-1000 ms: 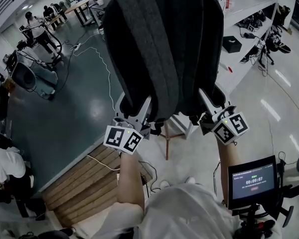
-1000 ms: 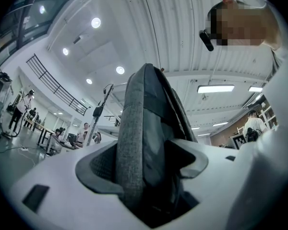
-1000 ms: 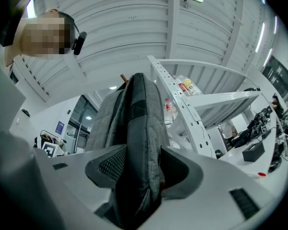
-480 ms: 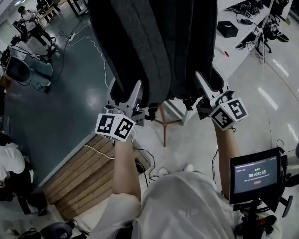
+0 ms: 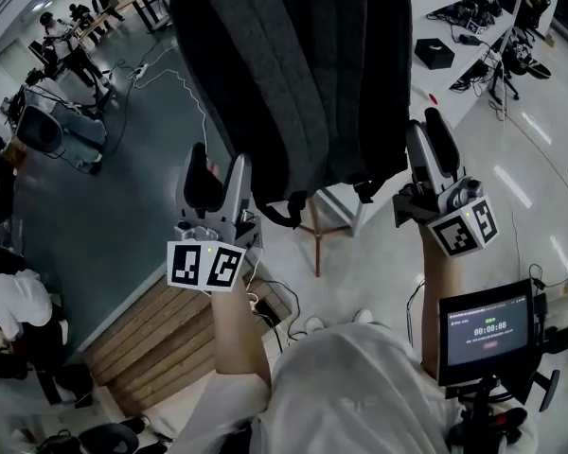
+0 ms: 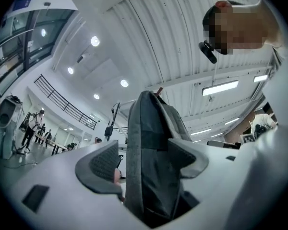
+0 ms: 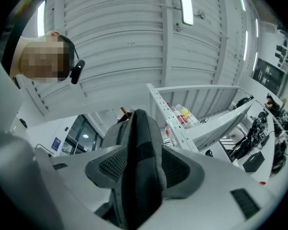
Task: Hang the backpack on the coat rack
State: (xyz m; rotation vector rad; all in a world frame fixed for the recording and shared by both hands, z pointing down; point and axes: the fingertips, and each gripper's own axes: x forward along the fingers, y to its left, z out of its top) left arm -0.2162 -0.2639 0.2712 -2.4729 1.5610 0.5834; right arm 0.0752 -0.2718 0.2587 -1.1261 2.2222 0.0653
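A dark grey backpack (image 5: 303, 74) hangs upright in the middle of the head view, its top out of frame. Below it show the wooden legs of the coat rack (image 5: 315, 249). A wooden peg tip (image 6: 158, 90) pokes out above the backpack (image 6: 151, 147) in the left gripper view, and again as the peg (image 7: 128, 113) above the backpack (image 7: 141, 147) in the right gripper view. My left gripper (image 5: 215, 173) stands open beside the pack's lower left edge. At the lower right edge, my right gripper (image 5: 431, 145) is open too. Neither holds anything.
White tables with gear (image 5: 473, 55) stand at the right, and a small monitor (image 5: 483, 327) sits by my right arm. A wooden pallet (image 5: 161, 334) lies at lower left. People (image 5: 66, 50) and a floor cable (image 5: 194, 102) are far left. A white shelf holds bottles (image 7: 177, 121).
Both grippers were closed under the backpack's bottom. They have let go, opened and drawn outward to its sides. The backpack now hangs by itself.
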